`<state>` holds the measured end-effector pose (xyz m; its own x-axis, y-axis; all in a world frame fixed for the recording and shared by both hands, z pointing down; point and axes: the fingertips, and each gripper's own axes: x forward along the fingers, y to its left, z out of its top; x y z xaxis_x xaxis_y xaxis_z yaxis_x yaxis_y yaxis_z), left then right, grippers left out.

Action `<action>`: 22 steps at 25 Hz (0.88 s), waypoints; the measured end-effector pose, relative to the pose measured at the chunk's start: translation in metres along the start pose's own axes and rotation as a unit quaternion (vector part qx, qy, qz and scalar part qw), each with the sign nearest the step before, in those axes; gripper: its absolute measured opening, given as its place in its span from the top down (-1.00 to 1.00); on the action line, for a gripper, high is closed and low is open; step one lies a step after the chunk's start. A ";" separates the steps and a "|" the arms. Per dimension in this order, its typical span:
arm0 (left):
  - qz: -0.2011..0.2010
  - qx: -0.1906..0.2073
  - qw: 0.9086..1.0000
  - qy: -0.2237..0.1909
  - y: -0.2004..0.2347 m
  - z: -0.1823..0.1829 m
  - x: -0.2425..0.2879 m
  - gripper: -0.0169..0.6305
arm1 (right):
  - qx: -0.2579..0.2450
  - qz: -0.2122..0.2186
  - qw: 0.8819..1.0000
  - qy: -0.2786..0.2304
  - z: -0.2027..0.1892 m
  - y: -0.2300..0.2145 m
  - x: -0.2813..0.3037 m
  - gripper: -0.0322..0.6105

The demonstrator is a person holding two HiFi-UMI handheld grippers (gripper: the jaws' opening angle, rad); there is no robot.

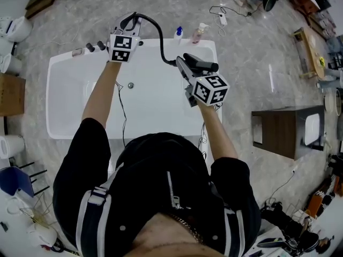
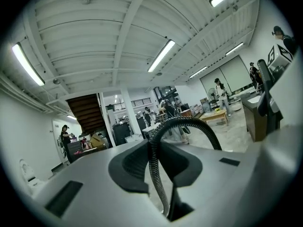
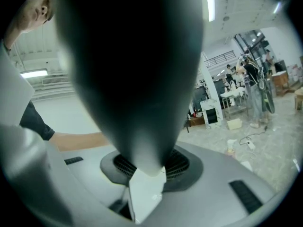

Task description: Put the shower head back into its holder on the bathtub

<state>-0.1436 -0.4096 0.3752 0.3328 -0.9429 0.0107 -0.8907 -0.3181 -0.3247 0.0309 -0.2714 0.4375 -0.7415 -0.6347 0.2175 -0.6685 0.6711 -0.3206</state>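
Observation:
A white bathtub [image 1: 60, 68] lies below me, with black knobs [image 1: 94, 47] on its far rim. My left gripper [image 1: 128, 24] hangs over that far rim, shut on the black ribbed hose [image 1: 156, 28]; in the left gripper view the hose [image 2: 156, 174] runs up between the pads and arcs away. The hose ends at the black shower head [image 1: 199, 63], held over the tub's far right part by my right gripper [image 1: 187, 71]. In the right gripper view the shower head [image 3: 132, 70] fills the picture, gripped between the jaws. I cannot make out the holder.
Two bottles [image 1: 178, 33] [image 1: 198, 32] stand on the tub's far rim. The drain [image 1: 130, 84] shows in the tub floor. A dark wood cabinet [image 1: 281, 133] stands to the right, a cardboard box [image 1: 10, 94] to the left, and cables [image 1: 228, 10] lie on the floor beyond.

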 end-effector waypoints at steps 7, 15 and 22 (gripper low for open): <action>-0.006 -0.010 1.000 0.016 -0.005 -0.020 0.001 0.71 | 0.005 -0.004 1.000 0.007 -0.007 -0.005 0.002 0.49; -0.010 -0.024 0.999 0.037 -0.011 -0.042 0.002 0.71 | 0.007 -0.008 1.000 0.015 -0.013 -0.009 -0.001 0.49; -0.013 -0.036 0.997 0.061 -0.017 -0.069 0.001 0.71 | 0.009 -0.015 1.000 0.017 -0.016 -0.014 -0.009 0.49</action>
<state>-0.1499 -0.4118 0.4456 0.3189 -0.9382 0.1346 -0.9038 -0.3438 -0.2547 0.0462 -0.2696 0.4546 -0.7231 -0.6406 0.2583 -0.6892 0.6446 -0.3308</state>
